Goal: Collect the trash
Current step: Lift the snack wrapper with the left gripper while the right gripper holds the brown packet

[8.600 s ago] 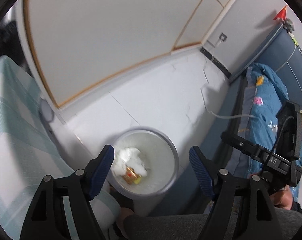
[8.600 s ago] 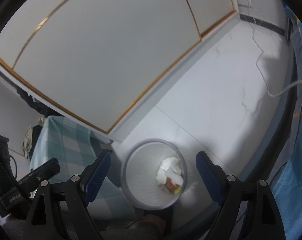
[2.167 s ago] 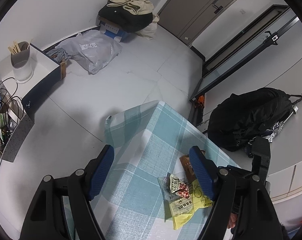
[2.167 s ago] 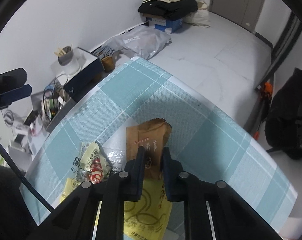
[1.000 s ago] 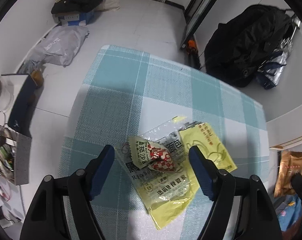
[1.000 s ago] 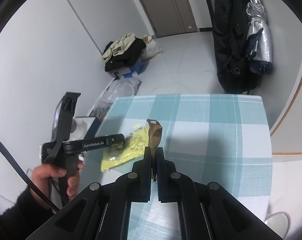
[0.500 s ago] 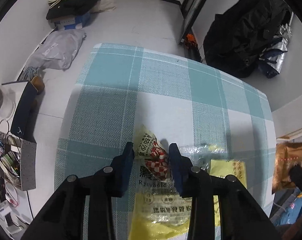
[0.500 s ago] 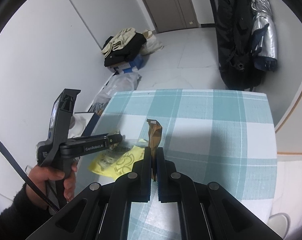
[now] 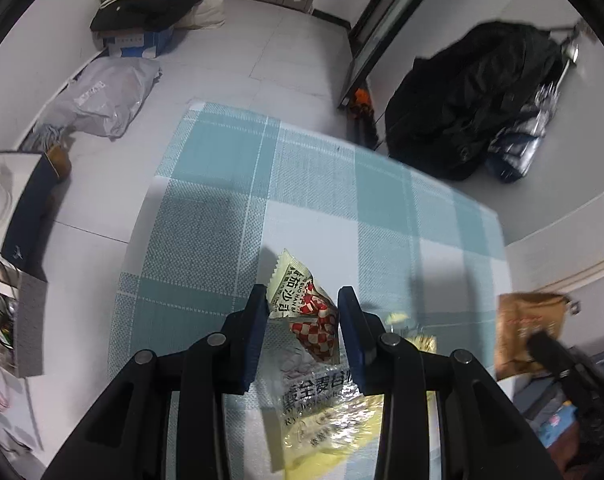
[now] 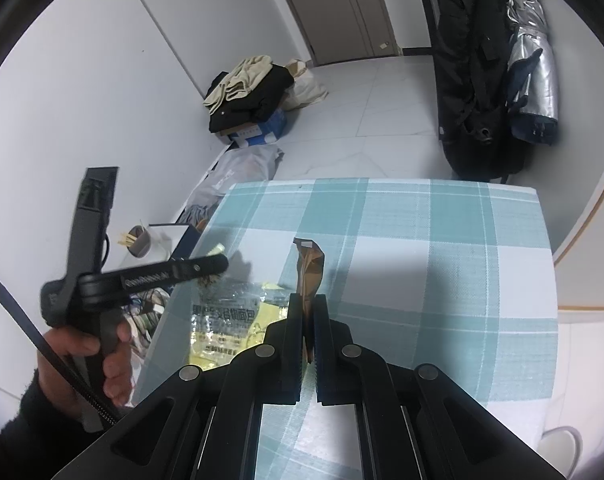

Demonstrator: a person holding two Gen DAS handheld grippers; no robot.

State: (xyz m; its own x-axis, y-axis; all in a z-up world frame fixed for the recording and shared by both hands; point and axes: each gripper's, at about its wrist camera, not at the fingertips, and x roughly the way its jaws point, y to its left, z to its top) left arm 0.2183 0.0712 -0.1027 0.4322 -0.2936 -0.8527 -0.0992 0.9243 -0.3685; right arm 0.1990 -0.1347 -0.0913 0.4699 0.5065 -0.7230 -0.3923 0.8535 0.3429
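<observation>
- Here, the left gripper [image 9: 302, 300] has its jaws narrowed around a small cream sachet with a red check pattern [image 9: 303, 308], near the middle of the checked table [image 9: 222, 184]; its pads appear to pinch the sachet.
- The right gripper [image 10: 309, 312] is closed tight on a brown paper packet [image 10: 309, 268], held upright above the table.
- A clear wrapper [image 9: 313, 396] and a yellow wrapper [image 9: 333, 432] lie beneath the sachet at the near edge.
- All of it looks light, thin and crinkly, probably slippery film; a pinch on a flat sealed edge seems safest.
- Hard to tell: whether the clear wrapper is caught in the left grip. The wrappers' near ends are hidden behind the gripper arms, and only the edge of a white bin [image 10: 557, 444] shows.
</observation>
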